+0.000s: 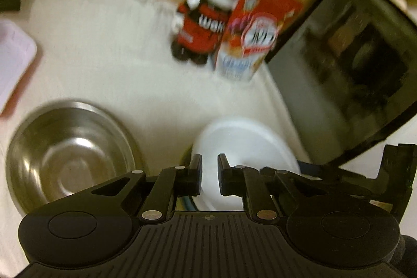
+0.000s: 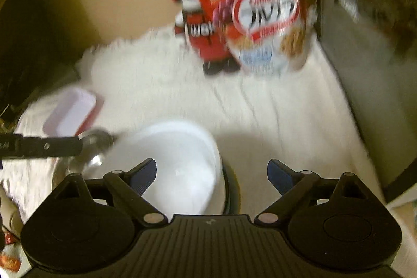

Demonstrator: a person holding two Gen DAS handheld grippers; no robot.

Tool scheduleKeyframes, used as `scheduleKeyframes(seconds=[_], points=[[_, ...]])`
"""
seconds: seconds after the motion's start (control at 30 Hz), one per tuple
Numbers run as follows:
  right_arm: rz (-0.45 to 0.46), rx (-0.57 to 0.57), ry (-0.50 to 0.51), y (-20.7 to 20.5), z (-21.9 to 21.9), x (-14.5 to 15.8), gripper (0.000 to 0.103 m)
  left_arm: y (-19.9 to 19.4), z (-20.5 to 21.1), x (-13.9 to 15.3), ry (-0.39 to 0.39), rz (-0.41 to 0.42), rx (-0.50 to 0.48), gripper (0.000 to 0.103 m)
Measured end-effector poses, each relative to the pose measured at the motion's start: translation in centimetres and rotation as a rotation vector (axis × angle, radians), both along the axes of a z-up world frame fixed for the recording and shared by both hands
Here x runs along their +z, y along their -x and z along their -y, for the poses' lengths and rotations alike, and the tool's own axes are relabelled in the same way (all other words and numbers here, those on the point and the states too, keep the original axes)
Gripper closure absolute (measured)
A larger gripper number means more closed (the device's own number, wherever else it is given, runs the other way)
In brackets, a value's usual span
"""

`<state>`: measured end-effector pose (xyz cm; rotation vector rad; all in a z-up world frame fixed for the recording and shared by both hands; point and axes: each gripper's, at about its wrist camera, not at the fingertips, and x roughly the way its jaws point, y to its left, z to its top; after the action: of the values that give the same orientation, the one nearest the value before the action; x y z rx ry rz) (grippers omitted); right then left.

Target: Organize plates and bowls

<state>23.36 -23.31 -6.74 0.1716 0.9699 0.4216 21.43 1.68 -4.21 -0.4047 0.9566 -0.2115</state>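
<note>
A white bowl (image 1: 242, 147) sits on the white cloth, right in front of my left gripper (image 1: 209, 173). The jaws stand close together with a narrow gap over the bowl's near rim; whether they pinch it I cannot tell. A steel bowl (image 1: 70, 150) sits to the left of it. In the right wrist view the white bowl (image 2: 177, 160) lies at my right gripper's (image 2: 212, 173) left finger, on a dark rimmed dish (image 2: 232, 189). The right gripper is open and empty. The steel bowl (image 2: 96, 147) peeks from behind the left gripper's arm (image 2: 39, 146).
A red cereal box (image 1: 250, 35) and a red-and-black plush toy (image 1: 206, 17) stand at the back. A black microwave (image 1: 351, 64) stands at the right. A pink container (image 2: 70, 113) lies at the left on the cloth (image 1: 109, 48).
</note>
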Motion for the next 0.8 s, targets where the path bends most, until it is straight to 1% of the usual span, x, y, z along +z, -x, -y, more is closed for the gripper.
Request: scheduleKeyframes(seconds=[0.07, 0.1, 0.17, 0.23, 0.33, 0.43, 0.47, 0.5, 0.57, 0.63, 0.67, 0.7, 0.8], points=[[-0.026, 0.015, 0.005, 0.1, 0.0, -1.1, 0.01, -0.1, 0.3, -0.7, -0.049, -0.042, 0.012, 0.09], [-0.036, 0.018, 0.006, 0.2, 0.1, -1.4, 0.01, -0.2, 0.5, -0.9, -0.069, -0.048, 0.011, 0.09], [-0.055, 0.02, -0.002, 0.4, 0.5, -2.2, 0.01, -0.4, 1.0, -1.0, -0.088, -0.062, 0.003, 0.087], [-0.076, 0.023, -0.029, 0.2, 0.8, -2.9, 0.01, -0.7, 1.6, -0.8, -0.109, -0.072, 0.003, 0.087], [-0.092, 0.025, -0.039, 0.2, 1.1, -3.4, 0.01, -1.0, 2.9, -0.4, -0.155, -0.063, -0.009, 0.087], [-0.109, 0.022, -0.031, -0.2, 1.2, -4.2, 0.01, -0.5, 3.3, 0.8, -0.151, -0.03, -0.02, 0.085], [-0.115, 0.018, -0.03, -0.5, 1.2, -4.5, 0.01, -0.4, 3.5, 1.3, -0.162, -0.015, -0.018, 0.084], [-0.121, 0.013, -0.031, -0.6, 1.3, -4.6, 0.01, -0.2, 3.6, 1.7, -0.182, 0.001, -0.016, 0.084], [-0.128, 0.004, -0.032, -0.9, 1.4, -4.8, 0.01, -0.3, 3.9, 2.1, -0.255, 0.017, -0.008, 0.084], [-0.129, 0.0, -0.033, -0.9, 1.5, -4.8, 0.01, -0.7, 3.8, 1.7, -0.296, 0.003, 0.003, 0.083], [-0.13, 0.001, -0.032, -1.0, 1.4, -4.9, 0.01, -1.0, 3.6, 1.3, -0.295, -0.018, 0.01, 0.083], [-0.129, 0.004, -0.029, -1.0, 1.4, -4.9, 0.01, -1.2, 3.5, 0.8, -0.288, -0.035, 0.013, 0.079], [-0.127, 0.017, -0.02, -1.1, 1.1, -4.8, 0.01, -1.6, 3.3, -0.4, -0.272, -0.072, 0.011, 0.075]])
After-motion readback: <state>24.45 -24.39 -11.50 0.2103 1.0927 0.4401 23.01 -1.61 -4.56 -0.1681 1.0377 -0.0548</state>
